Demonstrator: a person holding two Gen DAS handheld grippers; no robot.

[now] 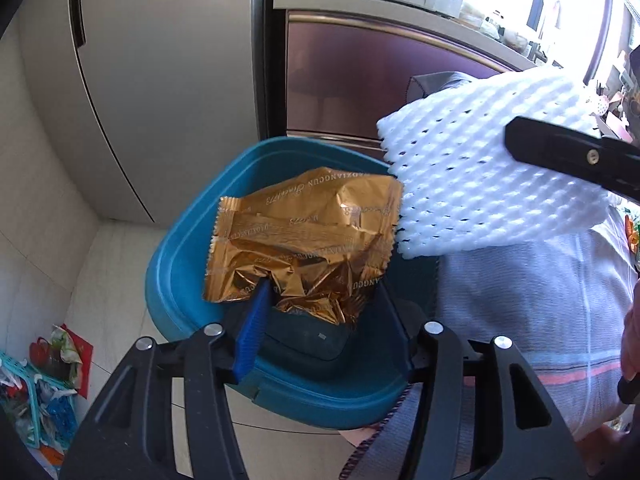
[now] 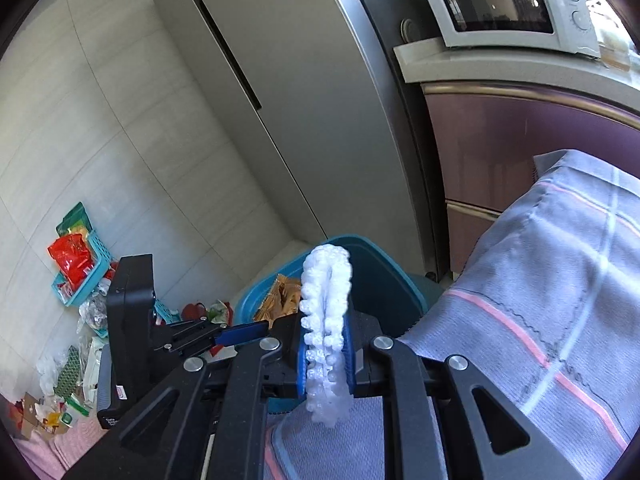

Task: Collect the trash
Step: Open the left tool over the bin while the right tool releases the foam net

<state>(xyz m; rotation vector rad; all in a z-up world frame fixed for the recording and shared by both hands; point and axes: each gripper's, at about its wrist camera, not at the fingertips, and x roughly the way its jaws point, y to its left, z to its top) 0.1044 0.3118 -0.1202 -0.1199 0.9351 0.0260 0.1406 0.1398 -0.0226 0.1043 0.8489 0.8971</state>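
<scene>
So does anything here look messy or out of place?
Yes: wrappers and torn packaging lie strewn on the floor beside tipped-over teal baskets by the wall. The crumpled gold wrapper over the blue bin just looks like trash going in.

The tiled floor [image 2: 120,184] carries the blue bin [image 1: 184,280] just beyond the jaws, with a teal basket [image 2: 96,272] and scattered wrappers [image 2: 76,376] left of them.

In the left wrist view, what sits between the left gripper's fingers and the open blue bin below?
A crumpled gold foil snack wrapper hangs over the blue bin, against the left gripper's blue left finger. Nothing else lies between them, as the left wrist view shows.
</scene>
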